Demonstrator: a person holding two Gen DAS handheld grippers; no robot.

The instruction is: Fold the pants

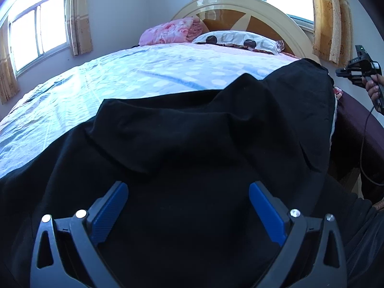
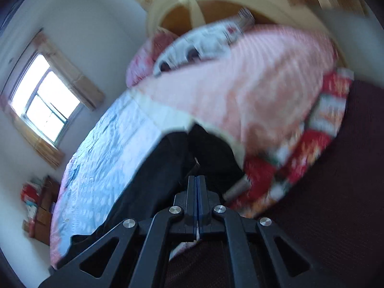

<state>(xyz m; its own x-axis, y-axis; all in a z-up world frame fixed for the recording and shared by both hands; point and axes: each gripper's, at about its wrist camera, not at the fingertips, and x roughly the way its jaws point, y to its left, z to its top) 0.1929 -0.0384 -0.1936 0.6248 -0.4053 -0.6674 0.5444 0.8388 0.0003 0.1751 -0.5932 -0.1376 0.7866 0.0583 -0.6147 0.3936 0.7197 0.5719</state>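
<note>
Black pants (image 1: 192, 132) lie rumpled across the near side of the bed, with a fold ridge running over their middle. My left gripper (image 1: 188, 187) hovers just above them, its blue pads (image 1: 108, 216) wide apart and nothing between them: open. My right gripper (image 2: 196, 178) is shut, its tips pinching the pants (image 2: 156, 172) at their edge by the side of the bed. The left wrist view shows that gripper (image 1: 345, 72) in a hand at the far right, beside the raised corner of the pants. The right wrist view is blurred.
A pale blue dotted sheet (image 1: 144, 72) covers the bed. A patterned pillow (image 1: 237, 39) and a pink blanket (image 1: 170, 31) sit by the round headboard (image 1: 240, 2). A red patterned cloth (image 2: 312, 144) hangs at the bed's edge. Boxes (image 2: 38, 206) stand under the window.
</note>
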